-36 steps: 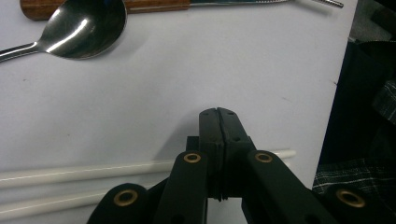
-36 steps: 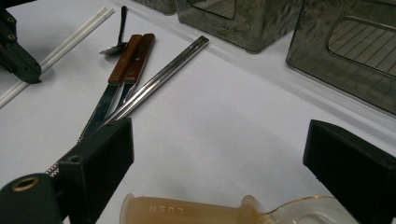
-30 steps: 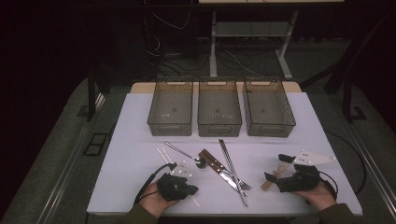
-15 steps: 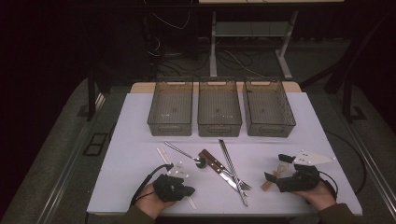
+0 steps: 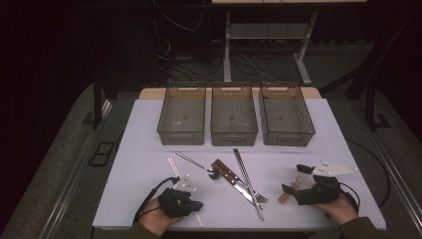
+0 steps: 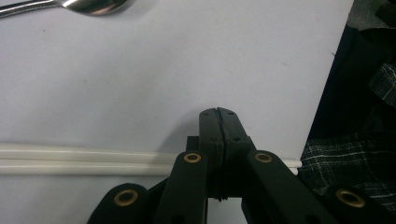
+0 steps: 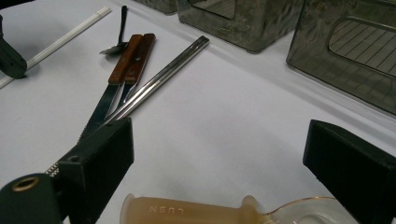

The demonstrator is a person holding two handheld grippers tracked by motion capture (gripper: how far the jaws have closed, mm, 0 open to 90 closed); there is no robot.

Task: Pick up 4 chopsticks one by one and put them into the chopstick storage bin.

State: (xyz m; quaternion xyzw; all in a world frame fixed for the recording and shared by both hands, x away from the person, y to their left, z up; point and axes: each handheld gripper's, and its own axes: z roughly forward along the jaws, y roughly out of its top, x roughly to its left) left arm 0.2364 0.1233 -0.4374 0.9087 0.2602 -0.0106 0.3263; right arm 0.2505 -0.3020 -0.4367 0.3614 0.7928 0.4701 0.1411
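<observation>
My left gripper (image 5: 197,204) rests near the table's front edge with its jaws shut and nothing seen between them (image 6: 218,114). It lies over two white sticks (image 6: 84,158) that run across the white table (image 5: 149,139). My right gripper (image 5: 294,180) stands wide open at the front right (image 7: 224,154). A small amber-handled spoon (image 7: 187,211) lies flat between its jaws, untouched, also seen from above (image 5: 283,197). In the middle lie a metal spoon (image 5: 196,164), two wooden-handled knives (image 5: 226,174) and steel forks (image 5: 246,177).
Three grey see-through bins (image 5: 181,117), (image 5: 234,117), (image 5: 286,117) stand in a row at the back of the table. The table's front edge (image 6: 327,93) runs just past the left jaws, with plaid cloth beyond. Cables trail from both grippers.
The left hand has edged slightly to the left along the front edge. The right hand and the cutlery have stayed put.
</observation>
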